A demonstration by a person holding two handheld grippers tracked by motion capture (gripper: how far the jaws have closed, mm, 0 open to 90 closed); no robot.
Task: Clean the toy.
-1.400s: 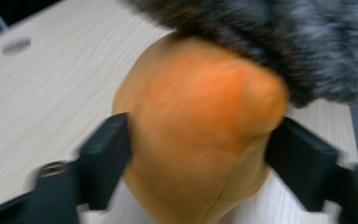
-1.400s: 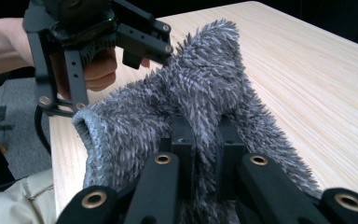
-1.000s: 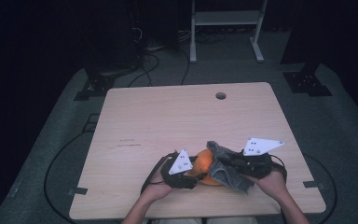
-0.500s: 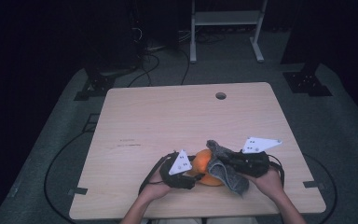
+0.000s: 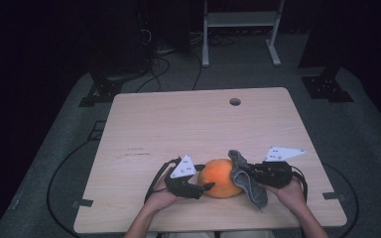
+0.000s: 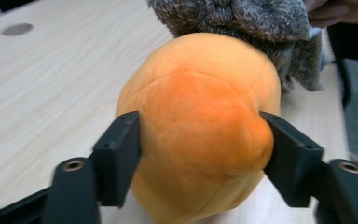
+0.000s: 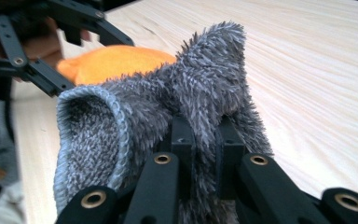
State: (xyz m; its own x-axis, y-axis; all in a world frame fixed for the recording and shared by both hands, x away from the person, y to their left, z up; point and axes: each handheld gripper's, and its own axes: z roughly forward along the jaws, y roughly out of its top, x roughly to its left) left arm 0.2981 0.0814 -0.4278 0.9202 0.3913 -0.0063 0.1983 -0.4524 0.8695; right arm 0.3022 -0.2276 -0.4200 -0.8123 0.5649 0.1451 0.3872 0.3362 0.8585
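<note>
An orange plush ball rests near the front edge of the wooden table. My left gripper is shut on its left end; in the left gripper view both black jaws press into the orange plush ball. A grey fuzzy cloth lies against the ball's right side, pinched by my right gripper. In the right gripper view the jaws clamp a fold of the grey cloth, with the ball and the left gripper behind it.
A round cable hole sits near the table's far edge. A white metal frame and dark equipment stands are on the grey floor beyond the table. Cables trail over the floor to the left.
The right gripper has shifted slightly left with the cloth, pressing it closer onto the ball's right side. The left gripper and ball stay in place.
</note>
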